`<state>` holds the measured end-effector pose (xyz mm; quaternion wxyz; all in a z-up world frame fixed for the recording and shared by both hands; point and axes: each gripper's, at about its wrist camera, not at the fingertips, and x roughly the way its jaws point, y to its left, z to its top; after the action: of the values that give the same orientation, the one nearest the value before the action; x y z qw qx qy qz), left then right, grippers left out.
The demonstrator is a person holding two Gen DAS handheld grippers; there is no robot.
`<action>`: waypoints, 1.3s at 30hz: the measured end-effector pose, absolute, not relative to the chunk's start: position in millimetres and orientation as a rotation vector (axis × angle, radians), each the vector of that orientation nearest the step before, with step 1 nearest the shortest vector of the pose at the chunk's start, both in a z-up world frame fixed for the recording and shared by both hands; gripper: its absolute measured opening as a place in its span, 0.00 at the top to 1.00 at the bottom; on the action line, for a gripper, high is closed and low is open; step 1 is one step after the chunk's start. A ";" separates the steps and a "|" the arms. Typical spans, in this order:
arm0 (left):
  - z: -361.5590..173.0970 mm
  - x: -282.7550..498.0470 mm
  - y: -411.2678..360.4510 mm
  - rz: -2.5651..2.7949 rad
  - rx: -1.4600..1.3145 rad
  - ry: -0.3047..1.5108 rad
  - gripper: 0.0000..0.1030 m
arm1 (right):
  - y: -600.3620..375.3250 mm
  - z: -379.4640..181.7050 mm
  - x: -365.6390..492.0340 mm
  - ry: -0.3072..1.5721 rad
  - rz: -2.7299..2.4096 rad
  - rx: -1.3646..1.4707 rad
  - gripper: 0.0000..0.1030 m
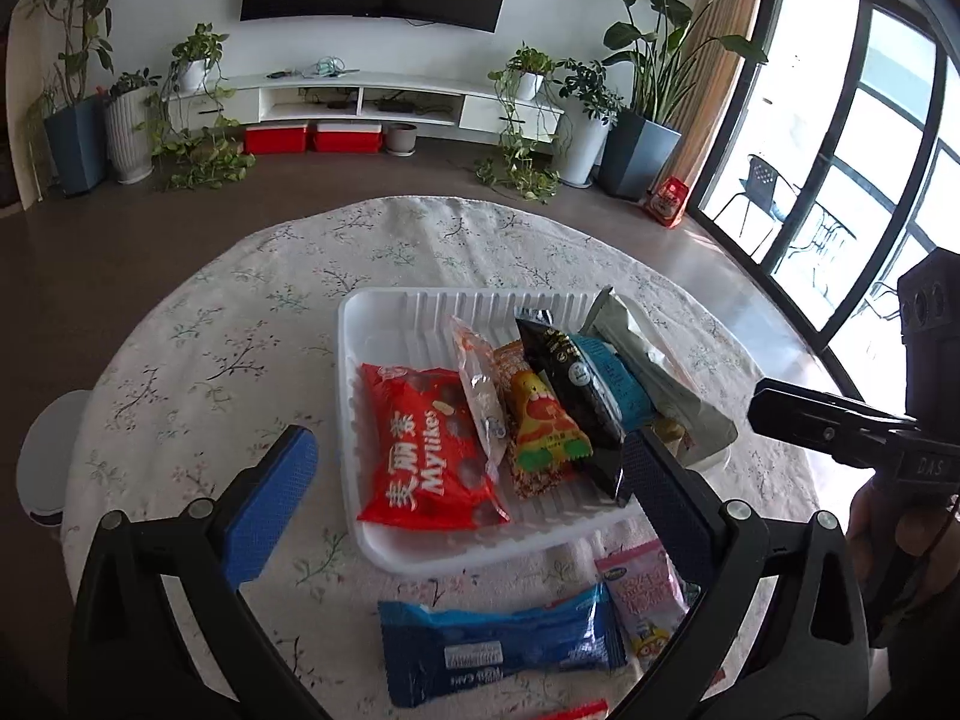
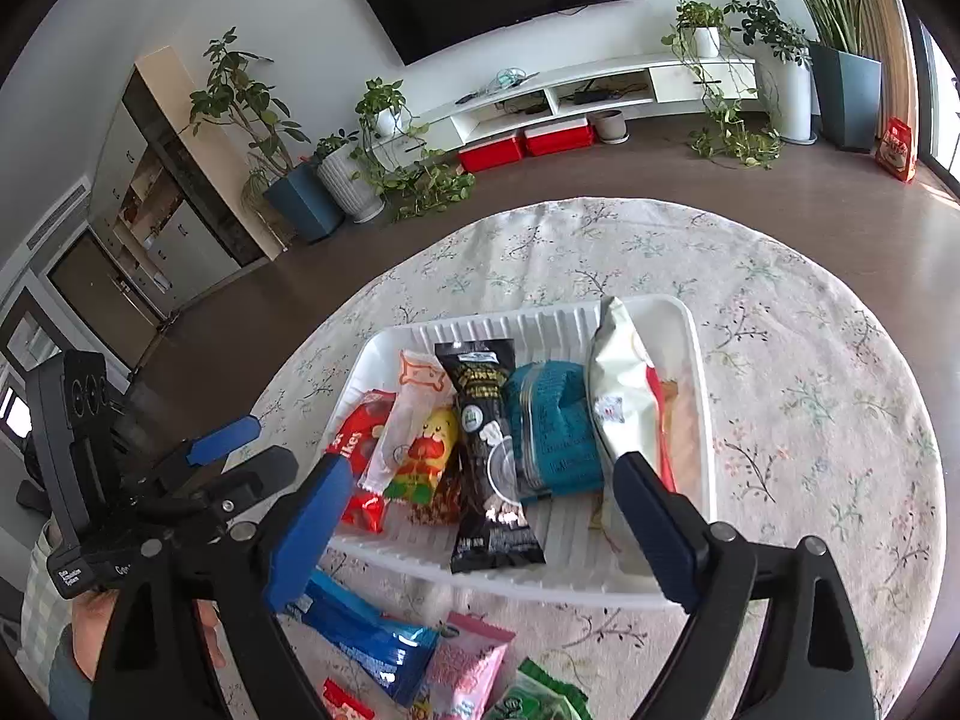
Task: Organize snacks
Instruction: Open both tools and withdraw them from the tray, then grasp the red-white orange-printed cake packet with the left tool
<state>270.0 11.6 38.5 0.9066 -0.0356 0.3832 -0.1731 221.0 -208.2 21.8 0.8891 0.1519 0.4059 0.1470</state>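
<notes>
A white ribbed tray [image 1: 372,324] sits on a round table covered by a floral tablecloth [image 1: 210,324]. Inside it, snack packets lie side by side: a red Mylikes bag [image 1: 420,450], a clear-and-orange packet [image 1: 477,390], a yellow cartoon packet [image 1: 540,420], a black packet [image 1: 570,396], a teal packet [image 1: 618,384] and a pale silvery bag [image 1: 654,372].

The sorting looks well under way but unfinished. A blue packet [image 1: 498,642] and a pink packet [image 1: 642,588] lie on the cloth just outside the tray's near edge.

The left gripper [image 1: 468,498] and the right gripper [image 2: 480,516] both hover above the tray's near edge with their jaws spread wide and nothing between them.

Only the right wrist view shows a green packet [image 2: 540,696] and a small red packet [image 2: 348,699] among the leftovers. The left wrist view alone shows the Mylikes bag whole, plus a glass balcony door [image 1: 840,150].
</notes>
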 end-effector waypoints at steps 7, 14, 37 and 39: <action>17.4 193.7 22.4 -0.338 -0.089 0.847 0.00 | -223.1 3.2 151.0 0.839 0.276 0.331 0.11; -21.4 131.9 10.0 -0.299 -0.057 0.949 0.00 | -229.2 -23.0 97.8 0.859 0.242 0.358 0.11; -50.6 113.0 -28.2 -0.268 0.105 1.043 0.36 | -211.7 -41.6 44.3 0.866 0.258 0.324 0.11; -51.5 114.5 -29.0 -0.268 0.106 1.042 0.36 | -212.6 -41.8 44.1 0.869 0.256 0.327 0.11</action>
<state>114.5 -29.0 -51.5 0.8573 0.0505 0.4962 -0.1276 44.1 -212.6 -41.8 0.8862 0.1574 0.4180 0.1232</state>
